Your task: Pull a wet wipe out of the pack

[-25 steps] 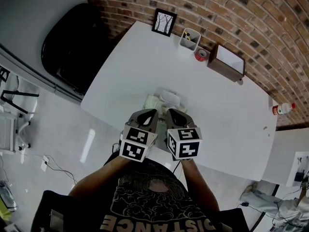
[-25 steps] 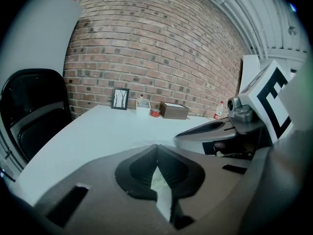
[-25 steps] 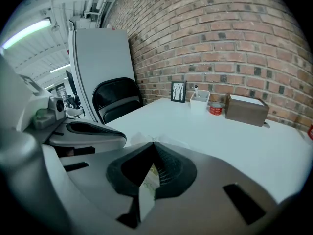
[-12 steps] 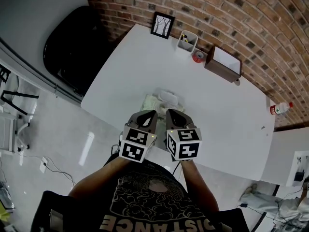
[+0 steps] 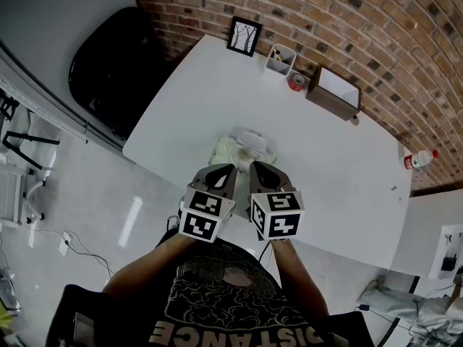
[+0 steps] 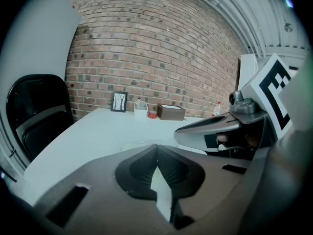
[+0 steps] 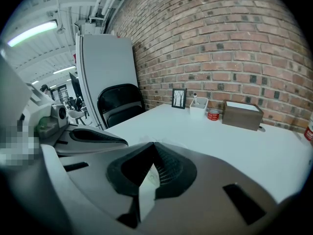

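The wet wipe pack (image 5: 241,149), pale and soft with a white oval lid on top, lies flat on the white table (image 5: 340,186) near its front edge. My left gripper (image 5: 227,169) and right gripper (image 5: 257,167) hang side by side just short of the pack, above the table edge, not touching it. In the left gripper view the left gripper (image 6: 156,147) has its jaws meeting at the tips with nothing between them. The right gripper (image 7: 153,145) is likewise shut and empty. The jaws hide most of the pack in both gripper views.
Along the brick wall at the table's far side stand a framed picture (image 5: 244,35), a white pen holder (image 5: 281,58), a red tape roll (image 5: 297,82) and a brown box (image 5: 333,92). A bottle (image 5: 419,160) sits at the right edge. A black chair (image 5: 108,63) stands left.
Both grippers stay side by side and shut. The head view has shifted slightly, so a little more of the pack shows beyond the jaw tips.
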`<state>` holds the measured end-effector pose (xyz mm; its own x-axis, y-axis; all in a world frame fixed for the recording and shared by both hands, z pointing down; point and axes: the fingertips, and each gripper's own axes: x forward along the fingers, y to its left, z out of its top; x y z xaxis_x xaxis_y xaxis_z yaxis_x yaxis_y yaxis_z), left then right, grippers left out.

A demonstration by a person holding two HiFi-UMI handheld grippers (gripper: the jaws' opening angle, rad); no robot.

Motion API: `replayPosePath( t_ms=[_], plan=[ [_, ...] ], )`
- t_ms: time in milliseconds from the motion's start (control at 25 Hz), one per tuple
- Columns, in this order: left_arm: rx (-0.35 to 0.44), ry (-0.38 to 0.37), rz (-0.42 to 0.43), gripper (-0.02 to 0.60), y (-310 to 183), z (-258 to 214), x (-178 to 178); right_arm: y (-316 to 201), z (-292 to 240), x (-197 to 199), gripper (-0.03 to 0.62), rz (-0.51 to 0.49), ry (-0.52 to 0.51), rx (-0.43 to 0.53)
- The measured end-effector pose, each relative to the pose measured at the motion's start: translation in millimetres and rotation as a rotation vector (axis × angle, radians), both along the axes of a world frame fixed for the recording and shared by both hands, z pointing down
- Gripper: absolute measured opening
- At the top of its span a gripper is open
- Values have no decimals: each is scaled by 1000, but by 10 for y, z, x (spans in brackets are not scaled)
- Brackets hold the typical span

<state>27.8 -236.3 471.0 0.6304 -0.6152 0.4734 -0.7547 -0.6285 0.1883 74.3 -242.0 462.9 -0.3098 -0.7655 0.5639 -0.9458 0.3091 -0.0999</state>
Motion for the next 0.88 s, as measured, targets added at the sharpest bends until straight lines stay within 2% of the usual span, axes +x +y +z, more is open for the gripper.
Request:
replayPosePath(
  t_ms=[880],
  plan=[
    [31,1,-29,12,477,-32,60,465,-124,34,17,-15,-24,43]
  ],
)
